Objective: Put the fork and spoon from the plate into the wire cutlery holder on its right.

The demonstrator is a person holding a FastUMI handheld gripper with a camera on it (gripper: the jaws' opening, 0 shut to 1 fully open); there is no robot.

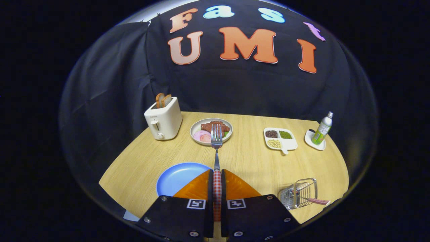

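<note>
Bystanders on our wooden table

Far ahead and to the left we see a cream toaster (163, 122) with two slices of bread (162, 99) standing up in its slots. Just right of it, straight ahead, sits a round dish of food (211, 130) with a brown patty, pink slices and a bit of green. Further right we find a white divided tray (280, 138) with dark, green and pale contents in three compartments, and beyond that a green-labelled bottle (323, 128) standing upright on a small white coaster (314, 140). The table (248, 161) is pale woodgrain.
</note>
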